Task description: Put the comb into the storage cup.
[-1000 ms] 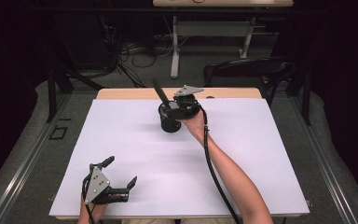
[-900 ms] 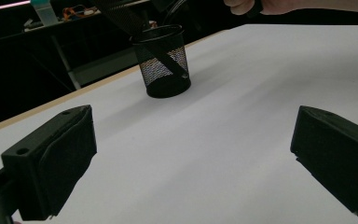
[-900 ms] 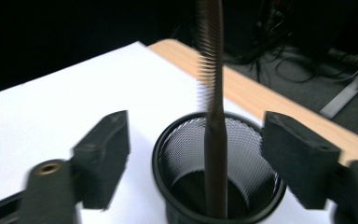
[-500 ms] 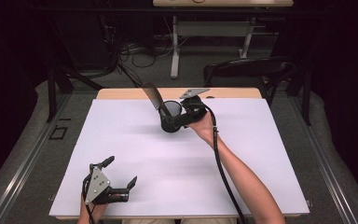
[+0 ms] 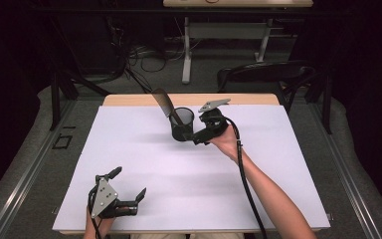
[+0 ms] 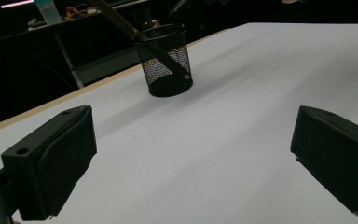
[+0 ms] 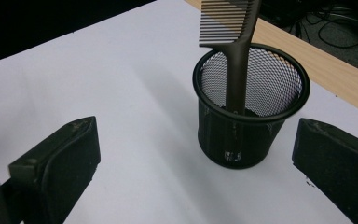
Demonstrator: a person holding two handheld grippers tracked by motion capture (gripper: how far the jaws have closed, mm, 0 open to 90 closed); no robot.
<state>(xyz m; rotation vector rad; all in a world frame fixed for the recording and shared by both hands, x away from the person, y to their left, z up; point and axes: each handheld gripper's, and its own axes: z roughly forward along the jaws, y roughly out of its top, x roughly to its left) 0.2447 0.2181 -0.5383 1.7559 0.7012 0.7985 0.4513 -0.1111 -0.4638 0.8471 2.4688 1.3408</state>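
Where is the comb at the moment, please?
In the high view, the comb stands handle-down in the black mesh cup at the table's far middle, leaning left, just left of the open right gripper.

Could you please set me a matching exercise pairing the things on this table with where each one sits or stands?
Column one:
1. black wire-mesh cup
2. dark brown plastic comb
3. left claw
4. right claw

Column two:
a. near edge of the white table sheet, jaws open
b. leaning inside the cup
c. upright near the far wooden edge
d. beside the cup, jaws open

Pairs: 1-c, 2-b, 3-a, 4-d
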